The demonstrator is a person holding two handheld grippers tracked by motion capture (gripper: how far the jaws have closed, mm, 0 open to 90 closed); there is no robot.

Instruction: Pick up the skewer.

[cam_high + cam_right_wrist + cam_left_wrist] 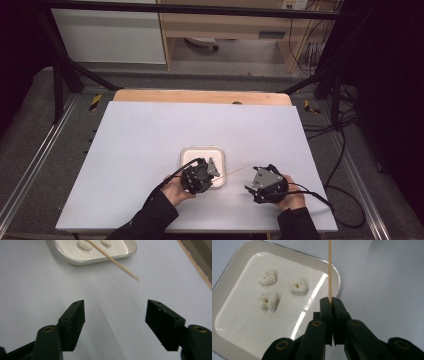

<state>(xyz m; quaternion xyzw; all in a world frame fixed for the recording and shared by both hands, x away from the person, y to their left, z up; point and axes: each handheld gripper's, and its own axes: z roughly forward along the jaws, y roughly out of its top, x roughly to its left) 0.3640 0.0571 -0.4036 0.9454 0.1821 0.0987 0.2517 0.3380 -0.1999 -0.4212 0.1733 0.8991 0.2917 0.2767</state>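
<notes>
A thin wooden skewer (330, 270) sticks out from between the black jaws of my left gripper (331, 300), which is shut on it. In the high view that gripper (210, 167) hovers over the near right part of a white square plate (187, 152), and the skewer (235, 171) points right toward my right gripper (250, 182). Three white puffy pieces (298, 286) lie on the plate (242, 322). My right gripper (115, 311) stands open over bare table, nothing between its jaws; the skewer's tip (132, 275) lies ahead of it, apart.
The white table top (150, 135) has a wooden strip (200, 96) along its far edge. A black frame (65, 70) and cables (340, 165) flank the table. Shelving stands beyond it.
</notes>
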